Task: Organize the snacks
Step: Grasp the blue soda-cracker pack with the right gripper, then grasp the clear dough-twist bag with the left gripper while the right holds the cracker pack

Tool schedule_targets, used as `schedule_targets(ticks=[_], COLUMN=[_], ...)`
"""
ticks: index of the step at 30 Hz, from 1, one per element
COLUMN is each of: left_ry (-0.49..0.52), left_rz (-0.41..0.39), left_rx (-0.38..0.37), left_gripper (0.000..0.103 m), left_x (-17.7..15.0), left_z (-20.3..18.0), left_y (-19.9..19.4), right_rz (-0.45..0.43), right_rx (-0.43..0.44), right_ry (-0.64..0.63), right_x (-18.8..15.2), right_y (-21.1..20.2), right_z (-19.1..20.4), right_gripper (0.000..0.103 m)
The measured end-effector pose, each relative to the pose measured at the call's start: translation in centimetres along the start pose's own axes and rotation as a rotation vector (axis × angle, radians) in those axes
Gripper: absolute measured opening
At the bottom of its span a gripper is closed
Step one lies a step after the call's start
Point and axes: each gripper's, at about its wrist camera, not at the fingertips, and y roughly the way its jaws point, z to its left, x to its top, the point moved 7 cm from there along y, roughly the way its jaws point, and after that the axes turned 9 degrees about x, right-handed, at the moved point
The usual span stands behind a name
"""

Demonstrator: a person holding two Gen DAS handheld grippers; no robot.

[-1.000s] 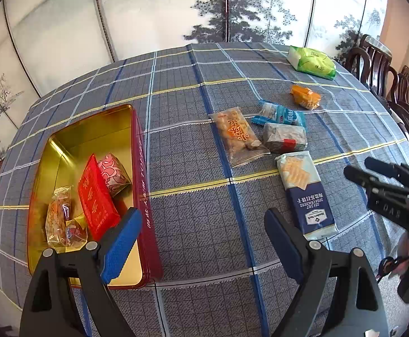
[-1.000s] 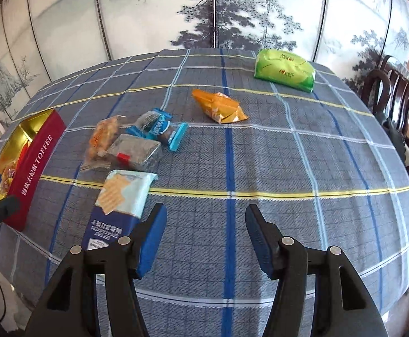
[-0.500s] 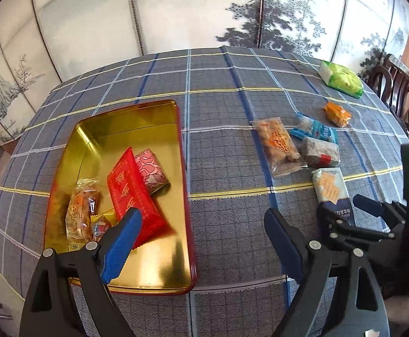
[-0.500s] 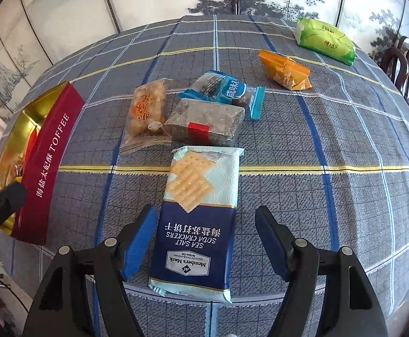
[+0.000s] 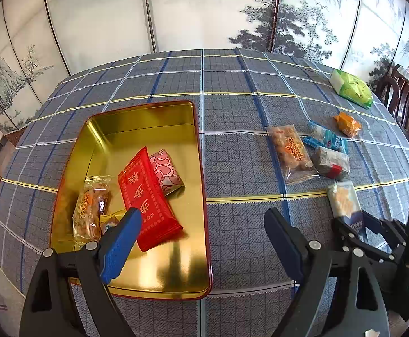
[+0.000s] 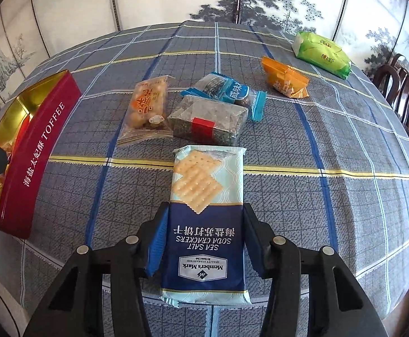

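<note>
Now, left wrist view: the left gripper [image 5: 201, 229] hangs over the near edge of a plaid-clothed table [image 5: 232, 118], fingers wide apart with nothing between them.
Tin: a red tin with a gold inside [image 5: 148, 129] sits just under the left finger, holding a red packet [image 5: 146, 199], a pink patterned packet [image 5: 166, 172] tucked against it and a clear bag of orange snacks [image 5: 92, 206].
Loose snacks: a clear bag of fried pieces [image 5: 291, 151], a grey seaweed pack [image 5: 330, 163] and a blue wrapped snack [image 5: 328, 139] lie close together to the right of the tin; an orange packet [image 5: 347, 125] and a green bag [image 5: 350, 88] lie farther off.
Far right: the right gripper [image 5: 358, 221] straddles the cracker pack [image 5: 344, 202].
Right wrist view, gripper: the right gripper [image 6: 204, 233] is closing, both blue pads flush against the long sides of the pack.
Cracker pack: the sea salt soda cracker pack [image 6: 207, 196] lies flat on the cloth, its dark blue end between the fingers.
Beyond it: the seaweed pack [image 6: 207, 122], fried-pieces bag [image 6: 146, 112], blue snack [image 6: 226, 91], orange packet [image 6: 284, 78] and green bag [image 6: 320, 53].
Left edge: the tin's red wall [image 6: 40, 154], lettered TOFFEE, well apart from the crackers.
</note>
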Motion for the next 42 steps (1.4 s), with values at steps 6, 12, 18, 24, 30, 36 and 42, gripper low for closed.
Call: schedule_targets(ticks=[6, 12, 18, 24, 30, 36, 42], left_ry=[0.016, 0.027, 0.001, 0.002, -0.032, -0.033, -0.007], left_rz=[0.008, 0.026, 0.086, 0.144, 0.258, 0.287, 0.301], left_rx=[-0.024, -0.065, -0.114, -0.143, -0.203, -0.19, -0.159], left_gripper=[0.086, 0.086, 0.085, 0.079, 0.068, 0.06, 0.049], left_x=[0.9, 2.6, 4.9, 6.6, 7.7, 8.7, 8.3], left_z=[-1.5, -3.9, -6.3, -9.2, -11.5, -13.0, -14.0], left_y=[0.3, 0.9, 2.6, 5.0, 7.7, 9.5, 11.1], right_rz=[-0.016, -0.094, -0.139, -0.163, -0.164, -0.165, -0.165], right_rx=[-0.06, -0.143, -0.175, -0.146, -0.118, -0.111, -0.106], right_ry=[0.056, 0.119, 0.083, 0.087, 0.107, 0.112, 0.115], right_x=[-0.3, 3.2, 6.4, 7.2, 7.0, 7.0, 6.9], right_y=[-1.2, 0.0, 1.8, 2.5, 2.5, 2.6, 2.6], right_z=[-5.2, -12.3, -15.1, -15.8, -16.0, -16.1, -16.1], right_gripper=[0.05, 0.05, 0.05, 0.051, 0.051, 0.051, 0.052])
